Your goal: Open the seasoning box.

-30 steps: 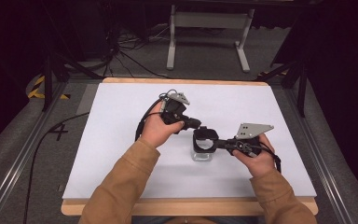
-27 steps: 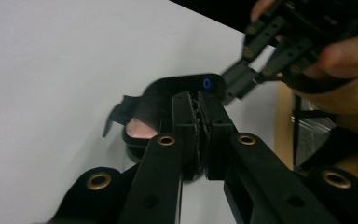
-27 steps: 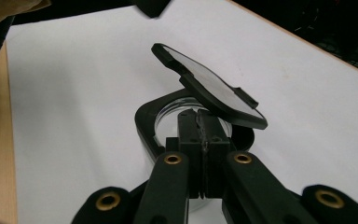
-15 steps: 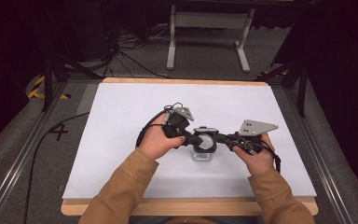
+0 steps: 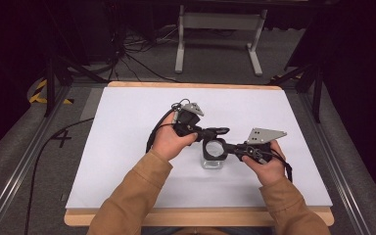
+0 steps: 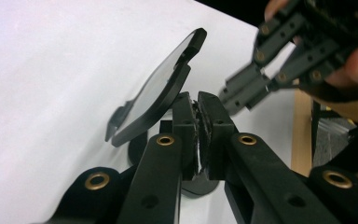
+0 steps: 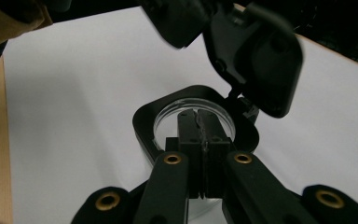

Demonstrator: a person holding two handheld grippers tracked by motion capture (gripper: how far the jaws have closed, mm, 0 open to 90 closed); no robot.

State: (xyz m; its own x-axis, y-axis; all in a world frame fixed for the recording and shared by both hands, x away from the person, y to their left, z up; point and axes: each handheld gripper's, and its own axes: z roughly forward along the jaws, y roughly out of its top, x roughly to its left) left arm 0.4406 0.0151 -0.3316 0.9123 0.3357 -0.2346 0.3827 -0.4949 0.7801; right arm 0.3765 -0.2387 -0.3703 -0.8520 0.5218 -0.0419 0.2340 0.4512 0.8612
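Standing upright, jar (image 5: pixel 213 155), lid (image 7: pixel 261 56) (hinged) tilted up

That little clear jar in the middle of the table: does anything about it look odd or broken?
Nothing looks broken or spilled. The jar stands upright on the white table, and its black hinged lid is flipped open, tilted up beside the round mouth. The right gripper is shut at the rim; the left gripper is shut by the lid.
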